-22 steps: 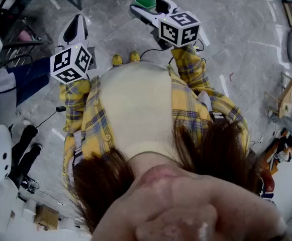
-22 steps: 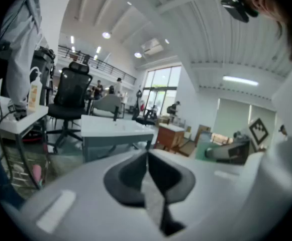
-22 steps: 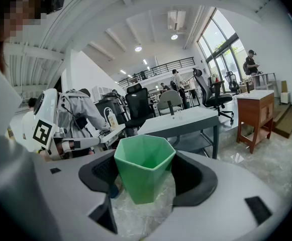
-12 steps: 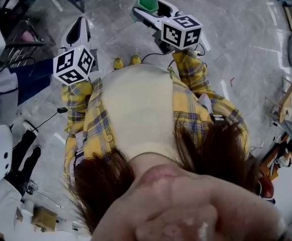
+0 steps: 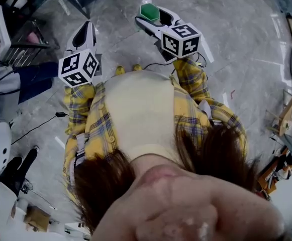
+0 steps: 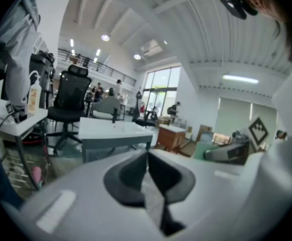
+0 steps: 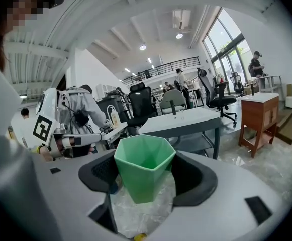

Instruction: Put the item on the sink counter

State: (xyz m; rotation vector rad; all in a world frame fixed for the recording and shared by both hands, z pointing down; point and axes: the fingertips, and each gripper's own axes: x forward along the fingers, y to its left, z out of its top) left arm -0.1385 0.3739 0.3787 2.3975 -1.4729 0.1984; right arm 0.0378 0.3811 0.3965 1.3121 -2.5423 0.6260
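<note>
Right gripper view is showing the right gripper [image 7: 147, 182] with its jaws standing wide and their dark pads pressing on either side of a green faceted cup [image 7: 143, 169]. The cup is sitting upright, mouth up, in mid-air above the grey floor [image 7: 266, 152]. Left gripper view is showing the left gripper [image 6: 147, 172] with its jaws meeting and nothing between them. Head view is showing both grippers held out in front of the person's chest, well apart, with the cup at the tip of the right one.

No sink counter is appearing in any view, so the cup is judged to be in carry and not yet at its placing. Doing this step well is probably calling for a steady squeeze and a level cup, since its tapered walls could be sliding down out of the pads if the grip slackens.

Floor around the feet is lying mostly open. A black cable [image 5: 37, 128] is trailing across it on the person's left, while an office chair [image 7: 140, 103] and a wooden cabinet [image 7: 259, 117] are standing ahead, edges worth passing wide.
</note>
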